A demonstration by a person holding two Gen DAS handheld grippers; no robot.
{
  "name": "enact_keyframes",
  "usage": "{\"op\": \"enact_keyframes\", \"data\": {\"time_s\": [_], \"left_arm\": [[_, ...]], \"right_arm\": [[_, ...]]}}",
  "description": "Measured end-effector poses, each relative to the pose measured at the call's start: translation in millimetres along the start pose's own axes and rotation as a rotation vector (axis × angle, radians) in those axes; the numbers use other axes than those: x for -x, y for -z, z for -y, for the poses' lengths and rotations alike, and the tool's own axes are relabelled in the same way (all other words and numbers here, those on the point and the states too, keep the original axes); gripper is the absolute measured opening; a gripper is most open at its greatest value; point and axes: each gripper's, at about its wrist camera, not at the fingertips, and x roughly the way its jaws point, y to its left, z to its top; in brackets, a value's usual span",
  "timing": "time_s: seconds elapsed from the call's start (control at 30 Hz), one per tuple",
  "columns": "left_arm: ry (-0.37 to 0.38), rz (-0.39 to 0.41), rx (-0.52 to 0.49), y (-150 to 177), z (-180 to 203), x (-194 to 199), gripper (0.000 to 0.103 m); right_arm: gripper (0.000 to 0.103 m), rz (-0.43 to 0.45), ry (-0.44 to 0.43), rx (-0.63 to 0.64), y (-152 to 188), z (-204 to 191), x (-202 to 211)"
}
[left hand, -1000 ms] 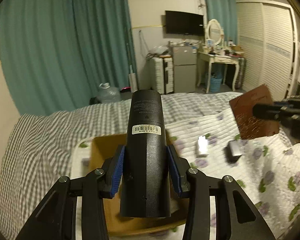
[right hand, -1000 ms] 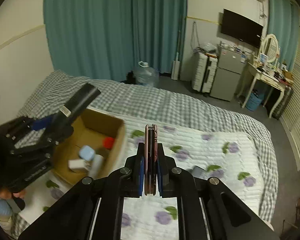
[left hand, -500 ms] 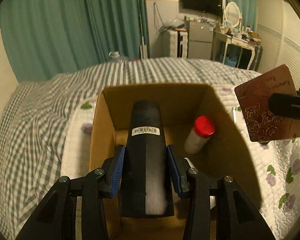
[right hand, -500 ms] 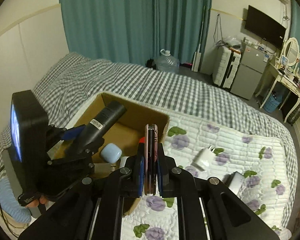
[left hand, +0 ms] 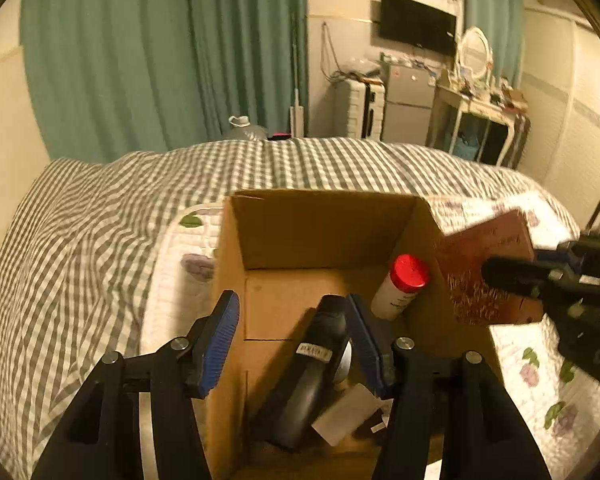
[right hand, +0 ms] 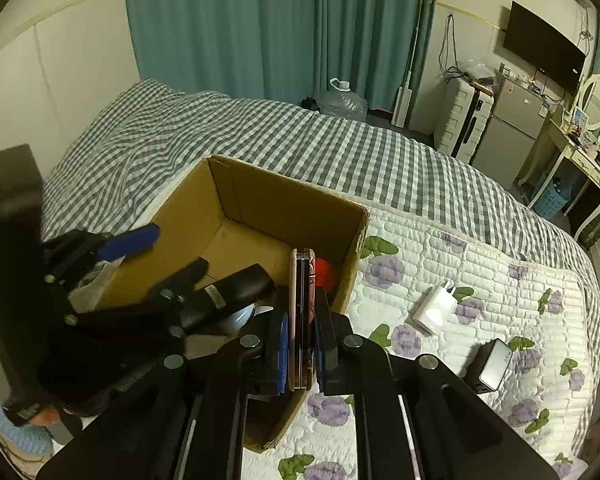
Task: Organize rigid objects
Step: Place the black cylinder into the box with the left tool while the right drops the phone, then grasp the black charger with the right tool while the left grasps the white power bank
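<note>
An open cardboard box stands on the bed. My left gripper hangs over it with its jaws opening. The black cylinder lies slanted inside the box. It rests near the right pad and is well clear of the left pad. A red-capped white bottle leans in the box's right corner. My right gripper is shut on a thin phone in a brown rose-patterned case. It holds the phone on edge at the box's right wall.
A white charger plug and a dark power bank lie on the floral quilt right of the box. A pale blue round item and a white card sit in the box. Checked bedding spreads to the left and behind.
My left gripper came down into the box and its jaws parted. The black cylinder left their grip and now lies in the box. My right gripper brought the phone to the box's right wall.
</note>
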Motion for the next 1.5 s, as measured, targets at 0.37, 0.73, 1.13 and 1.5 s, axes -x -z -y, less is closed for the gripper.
{"op": "enact_keyframes", "data": {"time_s": [0.37,0.73,1.13,1.5], "left_arm": [[0.001,-0.003,0.037,3.1,-9.5,4.7,0.060],[0.015,0.002,0.008,4.1,0.0,9.7,0.060],[0.078,0.018,-0.044,-4.8,71.2,37.7,0.060],[0.125,-0.016,-0.113,-3.1,173.3,39.2,0.062]], "right_arm": [[0.011,-0.092,0.029,-0.052,13.7,-3.9,-34.8],[0.065,0.063,0.011,-0.139,0.9,30.9,10.6],[0.067,0.094,0.108,-0.230,54.5,122.2,61.0],[0.070,0.129,0.181,-0.224,97.1,182.4,92.0]]}}
